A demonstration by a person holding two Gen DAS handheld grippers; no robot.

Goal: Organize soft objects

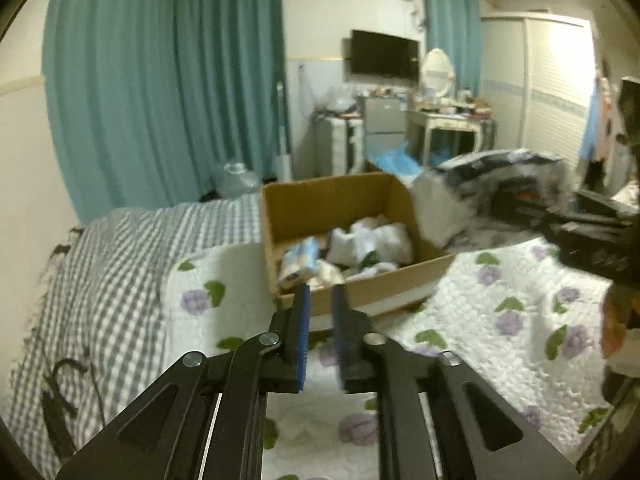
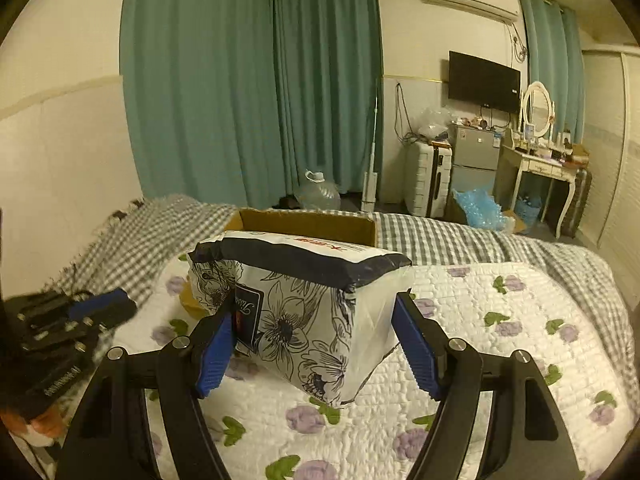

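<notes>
A cardboard box [image 1: 400,280] stands on the bed with several white soft packs [image 1: 372,244] inside. My left gripper [image 1: 320,336] hovers just in front of the box, its jaws nearly closed on nothing. My right gripper [image 2: 316,344] is shut on a large black-and-white flowered soft pack [image 2: 304,304], held above the quilt in front of the box [image 2: 304,224]. The same pack shows blurred at the right of the left wrist view [image 1: 492,192], with the right gripper [image 1: 592,236] behind it.
The bed has a white flowered quilt [image 2: 480,320] over a grey checked blanket [image 1: 100,264]. Teal curtains, a suitcase [image 2: 426,184], a small fridge, a dressing table [image 2: 540,168] and a water jug [image 2: 318,194] stand beyond the bed.
</notes>
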